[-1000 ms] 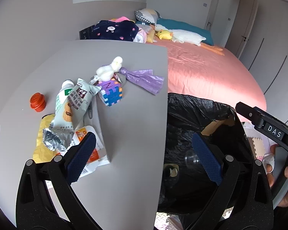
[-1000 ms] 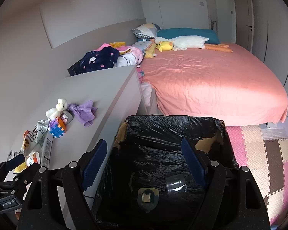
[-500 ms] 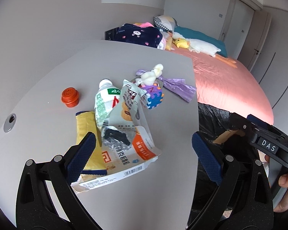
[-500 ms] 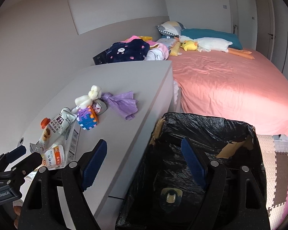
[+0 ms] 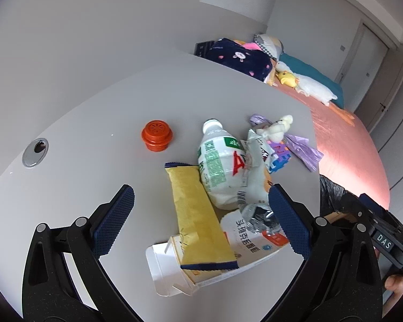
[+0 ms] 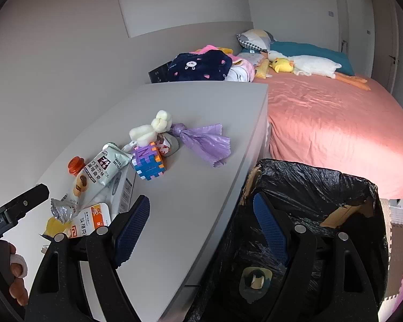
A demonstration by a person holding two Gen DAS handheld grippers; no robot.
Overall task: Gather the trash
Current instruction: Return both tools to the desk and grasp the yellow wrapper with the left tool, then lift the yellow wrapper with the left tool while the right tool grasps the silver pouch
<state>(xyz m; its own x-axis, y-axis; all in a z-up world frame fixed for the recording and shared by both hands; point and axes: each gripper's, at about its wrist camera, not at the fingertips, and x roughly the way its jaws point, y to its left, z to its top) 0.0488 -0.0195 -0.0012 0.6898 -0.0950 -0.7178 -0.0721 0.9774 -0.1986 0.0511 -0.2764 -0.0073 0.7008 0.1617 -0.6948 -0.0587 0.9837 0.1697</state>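
- Left gripper (image 5: 201, 212): jaws spread wide, empty, above the yellow wrapper (image 5: 198, 214) on the grey table (image 5: 94, 123).
- Wrapper lies across a flattened carton (image 5: 215, 257), beside the white bottle (image 5: 219, 166).
- Right gripper (image 6: 201, 230): wide open, empty, over the table edge by the black-lined bin (image 6: 322, 187).

Matt grey desk (image 5: 99, 123), crinkly foil wrapper (image 5: 258, 216), glossy black bin liner (image 6: 309, 187).
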